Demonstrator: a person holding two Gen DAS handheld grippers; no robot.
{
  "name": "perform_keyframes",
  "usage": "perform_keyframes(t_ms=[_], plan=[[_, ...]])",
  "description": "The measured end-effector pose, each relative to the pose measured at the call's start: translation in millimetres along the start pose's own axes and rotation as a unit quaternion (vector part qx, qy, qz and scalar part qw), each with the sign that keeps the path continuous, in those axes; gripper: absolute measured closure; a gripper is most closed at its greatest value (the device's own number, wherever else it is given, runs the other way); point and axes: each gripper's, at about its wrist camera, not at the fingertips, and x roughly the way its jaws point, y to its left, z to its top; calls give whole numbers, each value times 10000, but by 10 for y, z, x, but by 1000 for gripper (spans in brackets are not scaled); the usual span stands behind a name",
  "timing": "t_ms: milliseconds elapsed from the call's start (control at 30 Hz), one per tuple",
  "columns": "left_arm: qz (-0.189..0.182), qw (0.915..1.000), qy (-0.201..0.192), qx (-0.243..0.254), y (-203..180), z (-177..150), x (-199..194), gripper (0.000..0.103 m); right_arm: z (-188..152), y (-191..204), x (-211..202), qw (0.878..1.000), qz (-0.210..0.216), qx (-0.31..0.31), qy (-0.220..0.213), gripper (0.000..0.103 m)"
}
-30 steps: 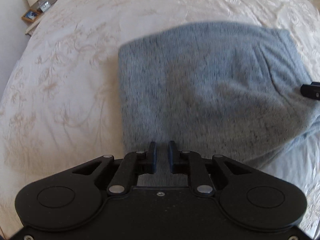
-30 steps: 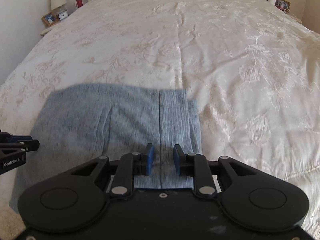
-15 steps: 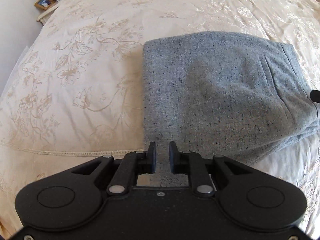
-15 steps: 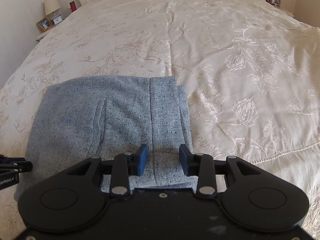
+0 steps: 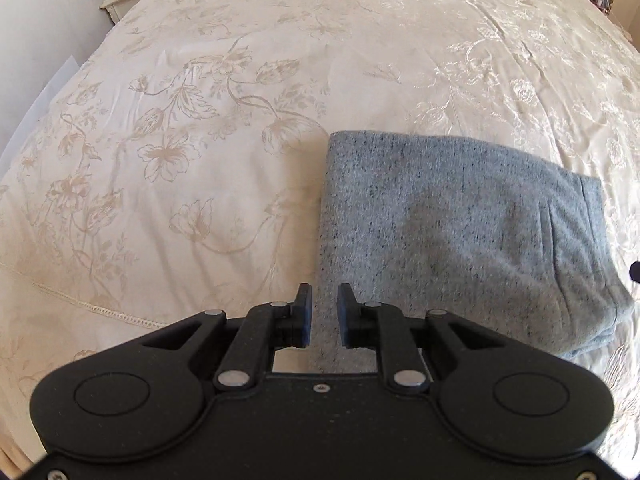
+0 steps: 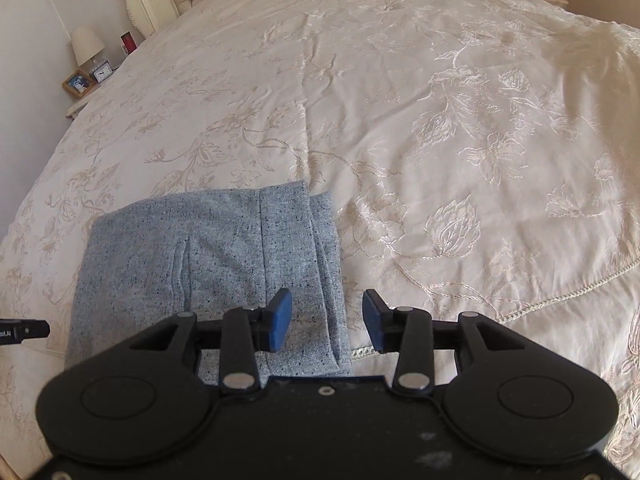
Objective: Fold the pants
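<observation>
Grey folded pants (image 5: 460,240) on embroidered bedspread (image 5: 200,140) at 3 o'clock | left gripper (image 5: 322,312) narrowly parted, empty | right gripper (image 6: 326,320) spread wide, empty

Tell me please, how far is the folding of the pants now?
Mostly done: the grey pants lie on the bedspread as a compact folded rectangle. Nothing is in hand: the right gripper is wide open, and the left gripper has a gap with no cloth between its fingers. Little seems left, perhaps squaring the offset right edge.
</observation>
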Motion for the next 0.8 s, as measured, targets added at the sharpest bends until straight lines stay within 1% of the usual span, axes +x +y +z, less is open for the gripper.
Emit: perform_keyframes(t_ms=[33, 100, 167, 233, 300, 367, 433, 467, 533, 600, 633, 667, 700, 767, 800], plan=[[-33, 10000, -24, -17, -22, 34, 19, 78, 32, -16, 38, 9999, 82, 0, 66, 61], [-51, 10000, -50, -28, -65, 91, 75, 71, 97, -38, 122, 9996, 184, 7, 206, 60], [-107, 9999, -12, -35, -101, 132, 158, 71, 144, -57, 208, 9992, 260, 27, 301, 59], [-245, 9997, 66, -21, -125, 156, 268, 71, 183, -64, 293, 9991, 249, 57, 352, 59], [-285, 9995, 165, 28, -149, 159, 391, 71, 215, -87, 388, 9987, 271, 114, 421, 59], [-239, 9992, 261, 179, -180, 142, 521, 71, 231, -113, 490, 9980, 307, 205, 520, 58], [-204, 9983, 374, 393, -214, 111, 671, 67, 224, -135, 602, 9966, 408, 277, 661, 58], [-171, 9979, 392, 489, -229, 94, 731, 61, 217, -145, 680, 9957, 436, 286, 762, 56], [-18, 9970, 323, 701, -266, 70, 807, 52, 188, -178, 792, 9953, 480, 316, 776, 52], [266, 9961, 191, 822, -288, 55, 843, 32, 162, -222, 880, 9951, 564, 389, 716, 45], [381, 9958, 140, 827, -280, 51, 861, 26, 150, -240, 917, 9948, 608, 430, 692, 44], [458, 9958, 128, 776, -251, 47, 885, 14, 141, -255, 948, 9946, 639, 460, 674, 42], [451, 9967, 147, 666, -200, 50, 912, 7, 131, -263, 971, 9945, 666, 484, 646, 41], [264, 9989, 242, 300, -52, 56, 970, 0, 118, -272, 1000, 9945, 700, 478, 613, 39], [95, 9994, 316, 73, 36, 58, 996, 0, 113, -274, 1004, 9944, 713, 496, 600, 39]])
